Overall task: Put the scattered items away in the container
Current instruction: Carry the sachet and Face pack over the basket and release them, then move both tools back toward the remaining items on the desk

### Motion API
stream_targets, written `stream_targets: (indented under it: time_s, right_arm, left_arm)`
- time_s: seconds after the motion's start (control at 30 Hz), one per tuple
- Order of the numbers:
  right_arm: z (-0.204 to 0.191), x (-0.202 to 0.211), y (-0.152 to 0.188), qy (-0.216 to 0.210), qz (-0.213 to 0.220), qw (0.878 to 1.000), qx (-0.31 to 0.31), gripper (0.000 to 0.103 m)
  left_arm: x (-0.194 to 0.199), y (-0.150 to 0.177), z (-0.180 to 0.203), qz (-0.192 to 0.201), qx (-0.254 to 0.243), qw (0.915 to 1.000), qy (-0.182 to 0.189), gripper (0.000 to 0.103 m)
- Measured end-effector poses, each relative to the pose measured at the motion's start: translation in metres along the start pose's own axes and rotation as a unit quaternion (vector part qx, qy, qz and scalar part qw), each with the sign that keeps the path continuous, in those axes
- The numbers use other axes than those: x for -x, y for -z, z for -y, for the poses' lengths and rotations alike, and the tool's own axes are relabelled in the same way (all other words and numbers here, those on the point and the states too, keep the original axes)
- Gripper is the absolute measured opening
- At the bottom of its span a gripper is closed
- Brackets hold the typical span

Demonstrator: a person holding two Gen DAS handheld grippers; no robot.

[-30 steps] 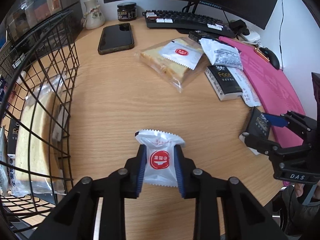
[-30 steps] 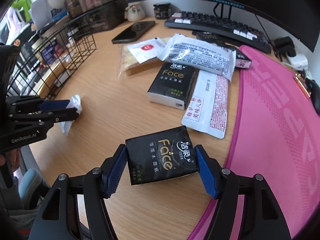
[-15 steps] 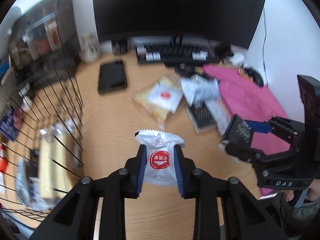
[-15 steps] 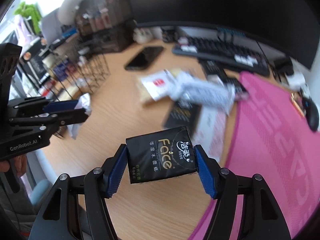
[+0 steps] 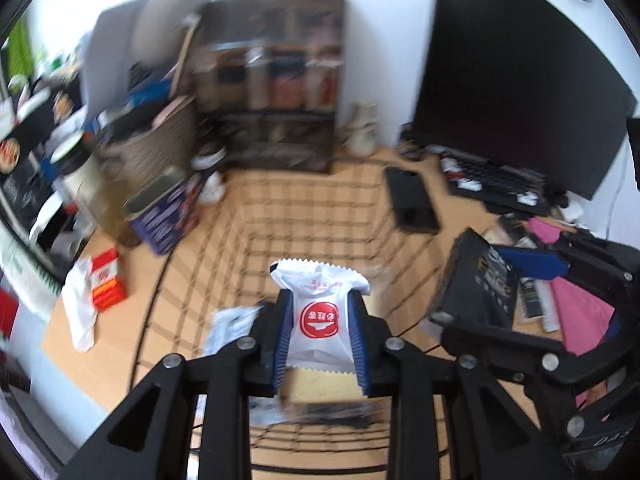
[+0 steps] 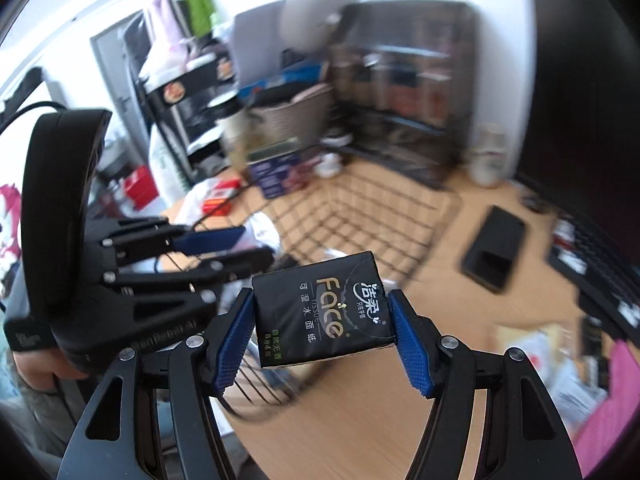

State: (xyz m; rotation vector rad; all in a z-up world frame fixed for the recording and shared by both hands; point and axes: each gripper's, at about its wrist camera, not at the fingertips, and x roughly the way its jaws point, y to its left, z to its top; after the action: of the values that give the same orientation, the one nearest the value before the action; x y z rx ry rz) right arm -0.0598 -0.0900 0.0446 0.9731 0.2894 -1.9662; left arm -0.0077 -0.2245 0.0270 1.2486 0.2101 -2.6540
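Left wrist view: left gripper [image 5: 320, 332], jaws clamped on a white sachet [image 5: 319, 312], hung above the wire basket [image 5: 404, 208] at frame centre; right gripper [image 6: 322, 340] gripped a black tissue pack [image 6: 322, 314]. Carrying step; next, judged: release both inside the basket.

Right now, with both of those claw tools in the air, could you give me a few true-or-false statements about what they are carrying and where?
1. The left gripper holds a white snack packet with a red round logo. True.
2. The right gripper is empty. False: it clamps a black tissue pack.
3. The white packet hangs above the wire basket. True.
4. The black phone lies inside the basket. False: it lies on the desk beside it.
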Motion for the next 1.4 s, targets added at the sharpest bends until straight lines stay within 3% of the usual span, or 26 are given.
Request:
stream_targets:
  time_s: [0.1,0.17,0.23,0.27,0.43,0.6,0.73,0.97,1.17,1.4]
  right_arm:
    - [-0.014,-0.026,-0.005,-0.014,-0.010,1.000,-0.001,0.067]
    - [-0.016,-0.035,-0.006,-0.009,-0.011,1.000,-0.007,0.069]
    - [-0.012,-0.037,-0.003,-0.001,-0.020,1.000,-0.013,0.069]
    - [-0.009,-0.035,-0.002,-0.002,-0.019,1.000,-0.020,0.069]
    - [0.019,0.001,0.011,0.015,0.003,0.999,-0.047,0.072]
    - [0.063,0.051,0.040,0.053,0.012,0.996,-0.070,0.072]
    - [0.117,0.097,0.080,0.123,0.013,0.986,-0.113,0.073]
    - [0.203,0.138,0.162,0.183,-0.002,0.964,-0.194,0.073]
    - [0.249,0.141,0.207,0.182,-0.020,0.955,-0.234,0.073]
    - [0.263,0.133,0.219,0.173,-0.022,0.954,-0.244,0.073]
  left_arm:
    - [-0.003,0.007,-0.021,-0.004,0.014,0.9999,-0.001,0.030]
    - [-0.007,0.007,-0.025,-0.009,0.019,0.9998,0.003,0.036]
    - [-0.007,0.008,-0.025,-0.012,0.021,0.9997,0.008,0.054]
    - [-0.004,0.009,-0.023,-0.008,0.019,0.9997,0.011,0.057]
    - [0.004,0.002,0.002,0.008,-0.007,0.9997,0.022,0.058]
    - [0.011,-0.004,0.067,0.013,-0.063,0.9959,0.064,0.058]
    - [0.004,0.001,0.136,0.007,-0.117,0.9877,0.104,0.061]
    - [-0.063,0.032,0.249,-0.071,-0.169,0.9697,0.162,0.062]
    - [-0.108,0.041,0.305,-0.116,-0.173,0.9626,0.173,0.062]
    - [-0.145,0.035,0.326,-0.133,-0.160,0.9663,0.151,0.062]
